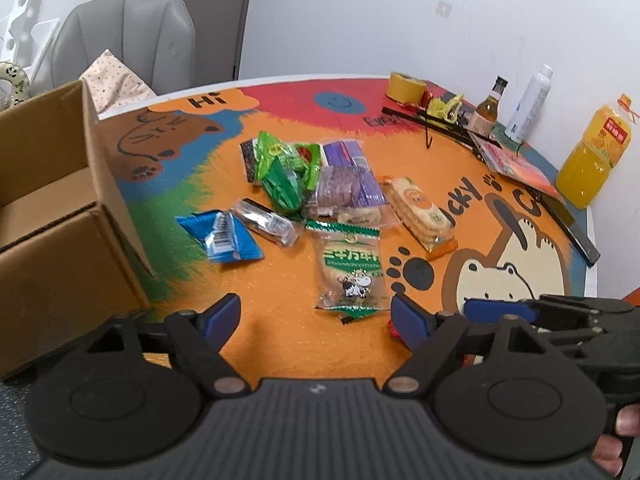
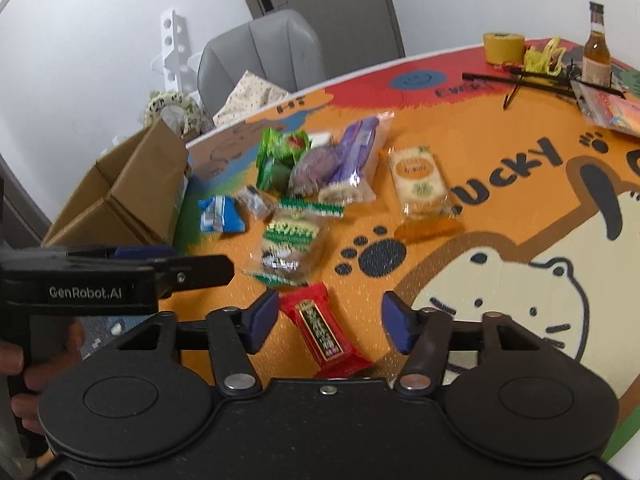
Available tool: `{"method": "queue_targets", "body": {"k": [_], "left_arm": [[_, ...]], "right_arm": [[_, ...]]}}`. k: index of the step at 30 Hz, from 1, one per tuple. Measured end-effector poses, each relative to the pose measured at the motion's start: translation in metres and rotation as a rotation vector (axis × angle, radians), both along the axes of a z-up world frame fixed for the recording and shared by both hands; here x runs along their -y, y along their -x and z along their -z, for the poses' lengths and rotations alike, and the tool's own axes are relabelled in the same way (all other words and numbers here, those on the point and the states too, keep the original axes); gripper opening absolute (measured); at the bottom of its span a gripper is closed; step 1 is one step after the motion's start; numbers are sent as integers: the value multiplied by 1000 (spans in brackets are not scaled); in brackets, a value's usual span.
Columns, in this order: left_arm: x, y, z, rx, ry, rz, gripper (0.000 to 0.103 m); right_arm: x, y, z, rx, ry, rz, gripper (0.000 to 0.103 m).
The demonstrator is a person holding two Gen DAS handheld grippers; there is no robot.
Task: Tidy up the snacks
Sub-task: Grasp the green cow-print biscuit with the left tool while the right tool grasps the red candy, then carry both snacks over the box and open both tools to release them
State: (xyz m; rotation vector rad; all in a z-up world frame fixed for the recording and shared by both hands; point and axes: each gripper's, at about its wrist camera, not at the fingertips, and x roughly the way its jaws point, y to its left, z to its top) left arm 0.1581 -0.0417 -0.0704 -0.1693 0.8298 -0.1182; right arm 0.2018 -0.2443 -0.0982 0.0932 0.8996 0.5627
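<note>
The table (image 1: 280,344) is round, under a cartoon mat, with a wall behind its far edge. An open cardboard box (image 1: 60,220) stands at its left edge, flaps up, and nothing shows inside from here; it looks like the place the snacks are meant to go.

The snacks (image 1: 320,184) lie in a loose heap around the middle of the table, well apart from the bottles and tape along the far right edge. Green, purple and clear packs overlap at the back. In front of them, lying singly, are an orange cracker pack (image 1: 420,212), a cow pack (image 1: 350,276), a blue pack (image 1: 222,236) nearest the box, and a red pack (image 2: 324,332) closest to the near edge.

Both tongs hover over the near edge. The left gripper (image 1: 316,314) is spread wide and empty, with the cow pack just ahead of its fingers. The right gripper (image 2: 330,320) is also spread wide and straddles the red pack without pinching it.

The sorting seems barely started, at the first pick. Next the right tongs likely need to drop onto the red pack, close across its narrow width, lift it, and carry it left to the box. The slick flat wrapper may slide.
</note>
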Motion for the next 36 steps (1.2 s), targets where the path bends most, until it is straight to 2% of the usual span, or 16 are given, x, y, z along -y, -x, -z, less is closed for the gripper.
{"method": "queue_targets", "body": {"k": [1,3,5,20,22,26,28,30,33,35,36], "left_arm": [[2,-1,2,-3,-2,4,80],[4,-4,5,-5,-7,10,80],[7,-6,7,-6,-16,13,80],[34,-33,26,0,-85,70,76],[37,-36,26,7,-88,75,76],[42,-42,27,25,-110,75,76],[43,-45,30,16,-110,69,70],[43,-47,33,11,-111,65,64],[44,-46,33,22,-125,60,48],[43,-45,32,20,-120,62,47],[42,-43,32,20,-115,65,46]], "right_arm": [[-1,-1,4,-13,12,-2,38],[1,-1,8,-18,4,-1,30],[3,-2,8,-18,13,13,19],[36,-11,10,4,20,183,19],[36,-9,10,10,28,191,25],[34,-5,9,18,34,197,31],[33,-3,10,25,35,198,38],[30,-2,10,37,52,192,41],[25,0,10,54,81,185,41],[23,0,10,62,98,186,33],[23,0,10,62,103,189,24]]}}
